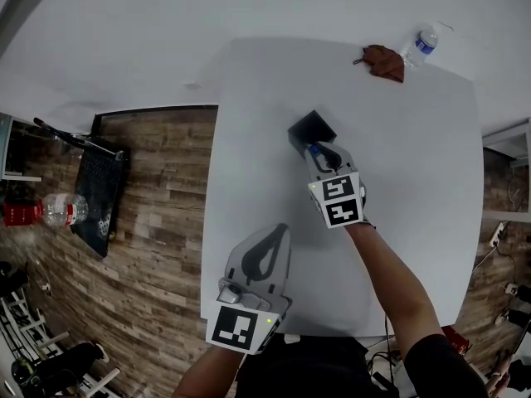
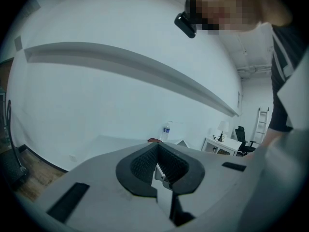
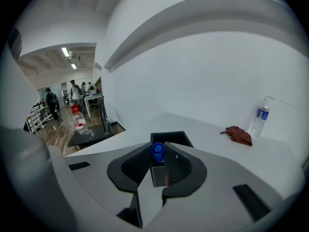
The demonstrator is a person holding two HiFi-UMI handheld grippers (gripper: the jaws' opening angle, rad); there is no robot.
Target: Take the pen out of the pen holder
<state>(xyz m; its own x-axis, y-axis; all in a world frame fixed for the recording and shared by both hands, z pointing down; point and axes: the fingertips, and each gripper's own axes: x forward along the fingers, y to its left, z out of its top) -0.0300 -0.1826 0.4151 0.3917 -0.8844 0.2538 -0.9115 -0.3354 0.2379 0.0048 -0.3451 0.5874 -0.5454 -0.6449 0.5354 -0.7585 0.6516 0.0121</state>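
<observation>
Left gripper sits nearest the person, low over the near part of the white table. Its jaws are closed, pad tips meeting, with nothing between them.

Right gripper is further out, near mid-table, tilted down at the pen holder. Its jaws are partly closed, with the pads against both sides of the blue cap of the pen. The right gripper view shows the cap caught between the pad tips. Only the cap end is visible; the barrel is hidden behind the jaws.

The pen holder is a black, square, open-topped box standing upright on the table just beyond the jaw tips. The cap sits at its near edge. Inside is dark, so other contents can't be made out.

At the far table edge lie a crumpled brown cloth and, just beside it, a water bottle with a blue label.
</observation>
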